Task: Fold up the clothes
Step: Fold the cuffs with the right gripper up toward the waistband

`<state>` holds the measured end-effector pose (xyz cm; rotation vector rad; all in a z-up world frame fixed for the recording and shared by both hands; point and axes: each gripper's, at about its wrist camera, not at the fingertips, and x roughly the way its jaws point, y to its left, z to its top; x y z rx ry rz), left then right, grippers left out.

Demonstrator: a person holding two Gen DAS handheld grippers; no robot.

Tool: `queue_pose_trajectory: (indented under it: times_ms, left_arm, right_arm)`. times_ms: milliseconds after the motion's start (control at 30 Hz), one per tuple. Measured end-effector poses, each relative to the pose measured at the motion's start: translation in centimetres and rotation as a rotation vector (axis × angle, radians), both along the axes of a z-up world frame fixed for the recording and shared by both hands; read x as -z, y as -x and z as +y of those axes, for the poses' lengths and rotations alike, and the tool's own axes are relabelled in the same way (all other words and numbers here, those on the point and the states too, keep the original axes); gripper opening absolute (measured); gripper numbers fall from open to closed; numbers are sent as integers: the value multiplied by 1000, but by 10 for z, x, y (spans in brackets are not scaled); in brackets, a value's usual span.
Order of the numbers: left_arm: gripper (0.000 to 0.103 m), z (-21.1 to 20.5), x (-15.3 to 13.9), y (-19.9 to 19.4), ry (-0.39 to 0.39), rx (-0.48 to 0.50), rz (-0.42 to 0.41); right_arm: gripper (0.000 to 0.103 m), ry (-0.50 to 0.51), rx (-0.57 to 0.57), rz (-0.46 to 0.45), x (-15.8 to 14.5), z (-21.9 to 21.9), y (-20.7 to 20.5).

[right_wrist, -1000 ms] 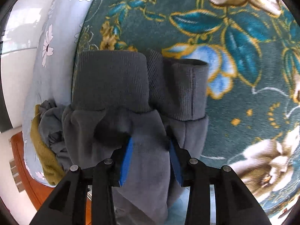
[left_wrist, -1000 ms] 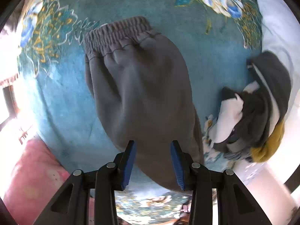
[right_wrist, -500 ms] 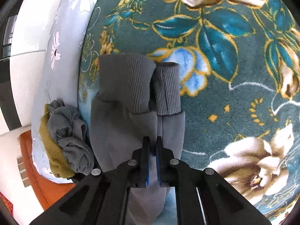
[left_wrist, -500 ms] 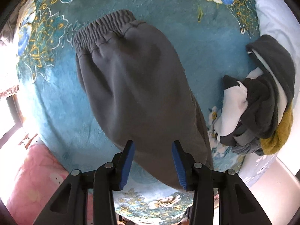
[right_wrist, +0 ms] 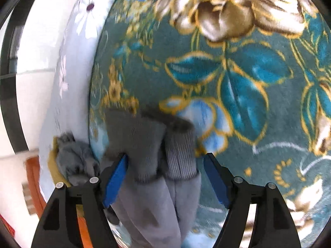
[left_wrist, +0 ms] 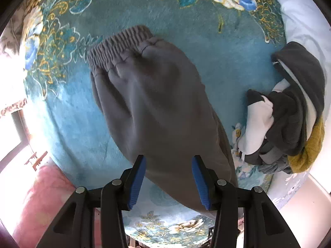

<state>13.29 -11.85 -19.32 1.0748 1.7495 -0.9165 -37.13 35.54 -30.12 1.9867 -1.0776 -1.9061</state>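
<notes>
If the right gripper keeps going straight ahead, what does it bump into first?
Probably the ribbed cuffs of the grey sweatpants, which lie right between the right gripper's open fingers. Beyond them is only the floral blanket. Depth is hard to judge.

text: none readable | labels: none | numbers: none

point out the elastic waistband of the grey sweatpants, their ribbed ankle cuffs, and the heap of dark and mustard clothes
elastic waistband of the grey sweatpants [left_wrist: 118, 41], left wrist view, on its gathered middle
ribbed ankle cuffs [right_wrist: 180, 155], right wrist view, on the right-hand cuff
heap of dark and mustard clothes [left_wrist: 293, 111], left wrist view, on the dark top layer
</notes>
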Motion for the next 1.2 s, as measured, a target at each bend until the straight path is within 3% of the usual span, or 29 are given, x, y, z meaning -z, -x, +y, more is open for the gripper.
queue_pose_trajectory:
  times_ms: [67,133,200,300,533,633,767,867,1033,1200]
  left_arm:
    - [50,-1,-3,0,9,-1,-1]
    - [51,-1,-5,1,11,-2,-1]
    - [51,1,-7,3,11,4,1]
    - [51,4,-9,8,13,21,11]
    - [51,9,-20,19,33,48,71]
    - [51,11,-21,11,38,33,76]
    - [51,15,-20,-8,23,-21,76]
    - [51,19,-21,-20,20,-49,93]
    - [51,26,-23,-43,17,-94,135]
    - [51,32,-24,-76,14,-145,150]
  right_arm:
    - [75,21,3,-8,3,-4,4]
    - [60,21,-4,-12,3,-7,5]
    - [36,14,1,-22,2,-8,5]
    - [24,21,15,-15,-8,-5,5]
    - [17,42,20,79,-61,27,2]
    - [17,-25,48,54,-59,48,-3]
    - [17,-51,-40,148,-91,27,-11]
    - [17,-102,-188,285,-136,-6,-25]
    - [17,-288,-646,588,-204,-103,-86]
    - [18,-351,-985,712,-205,-190,-175]
